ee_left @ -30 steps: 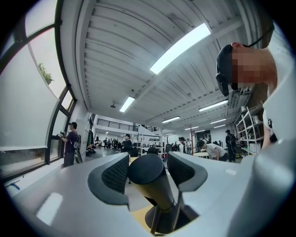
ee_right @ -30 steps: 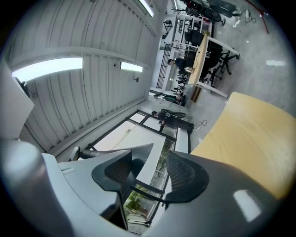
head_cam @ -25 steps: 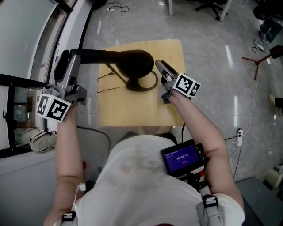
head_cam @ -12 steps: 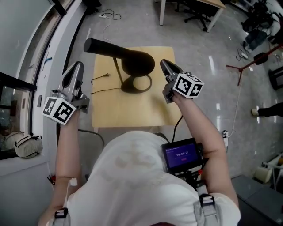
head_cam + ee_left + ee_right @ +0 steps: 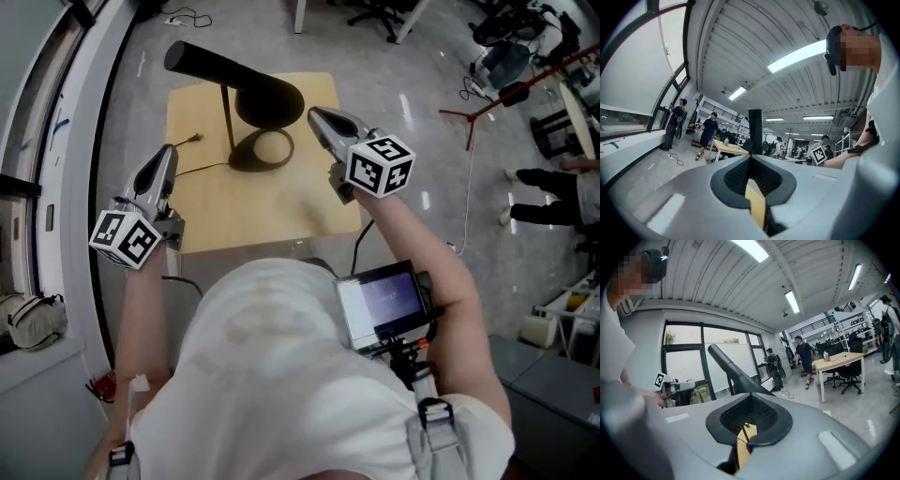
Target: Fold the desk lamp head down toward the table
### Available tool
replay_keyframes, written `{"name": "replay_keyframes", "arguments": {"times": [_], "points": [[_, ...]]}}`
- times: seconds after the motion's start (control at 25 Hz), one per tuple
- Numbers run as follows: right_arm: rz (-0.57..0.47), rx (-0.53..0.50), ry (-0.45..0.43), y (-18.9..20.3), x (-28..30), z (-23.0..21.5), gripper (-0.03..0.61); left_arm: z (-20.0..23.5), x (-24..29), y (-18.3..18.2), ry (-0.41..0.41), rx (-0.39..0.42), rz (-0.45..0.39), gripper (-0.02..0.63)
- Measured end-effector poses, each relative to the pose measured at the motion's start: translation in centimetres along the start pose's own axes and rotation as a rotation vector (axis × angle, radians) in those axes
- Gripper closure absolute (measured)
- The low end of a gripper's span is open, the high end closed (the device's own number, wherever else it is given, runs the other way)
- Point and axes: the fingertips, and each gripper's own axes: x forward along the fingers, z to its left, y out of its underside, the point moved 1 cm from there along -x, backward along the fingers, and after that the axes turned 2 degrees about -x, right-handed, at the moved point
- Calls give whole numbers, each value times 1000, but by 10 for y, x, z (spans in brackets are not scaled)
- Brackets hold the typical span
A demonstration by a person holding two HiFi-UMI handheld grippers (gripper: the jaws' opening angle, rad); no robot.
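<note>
— So, room around the table (image 5: 272, 211)?
— Bare floor (image 5: 394, 122) past the 12 and 3 o'clock edges; desk lamp (image 5: 267, 98) standing toward 12 o'clock.
— Claws?
— Left claw (image 5: 161, 156) off the 9 o'clock edge, right claw (image 5: 319, 116) at 3 o'clock; both just closed, pressed together, gripping nothing.
— Lamp head (image 5: 202, 64)?
— Long axis aimed at 10 o'clock.

Black desk lamp (image 5: 246, 97) on wooden table (image 5: 272, 202), head tilted.
</note>
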Motion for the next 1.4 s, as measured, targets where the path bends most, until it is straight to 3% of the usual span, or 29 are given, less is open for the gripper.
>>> {"name": "replay_keyframes", "arguments": {"times": [0.56,1.4], "points": [[-46,-66,-38,39,-38,91,561,-35,-51,74,70,-100,85,612],[-21,-50,-12,92,-58,160,568,-59,-92,90,153,-62,117,612]]}}
